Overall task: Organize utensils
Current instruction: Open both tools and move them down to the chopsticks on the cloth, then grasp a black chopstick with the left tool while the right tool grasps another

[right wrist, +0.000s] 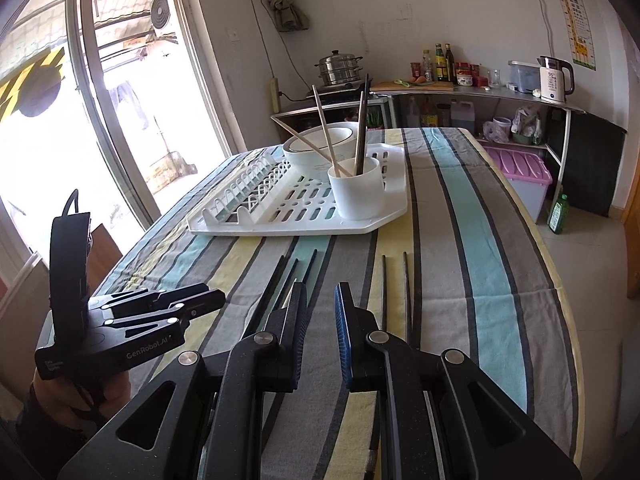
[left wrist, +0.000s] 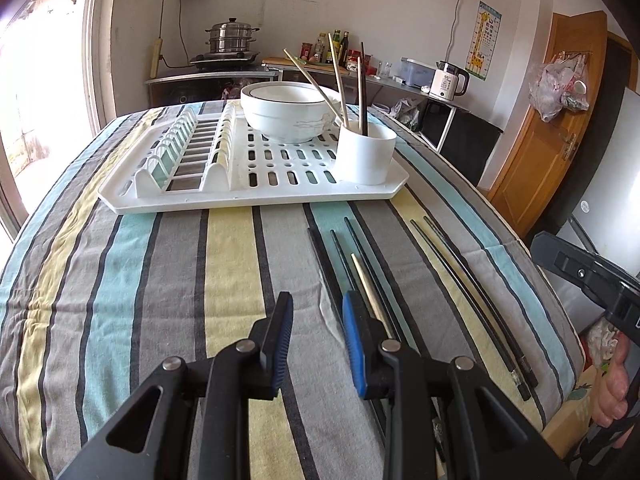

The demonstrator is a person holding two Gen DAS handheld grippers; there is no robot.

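Four chopsticks (left wrist: 362,92) sit in the white cup (left wrist: 365,154), six chopsticks (left wrist: 472,296) remain on my table (left wrist: 160,280); left hand-held gripper (left wrist: 318,340) and right hand-held gripper (right wrist: 320,332) both parted, empty.

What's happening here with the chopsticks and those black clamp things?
A person holds a two-finger gripper in each hand over a striped tablecloth. Both the left gripper and the right gripper are empty, fingers slightly apart. Several loose chopsticks lie on the cloth ahead of them. A few already stand in the white cup on the drying rack, beside a bowl.
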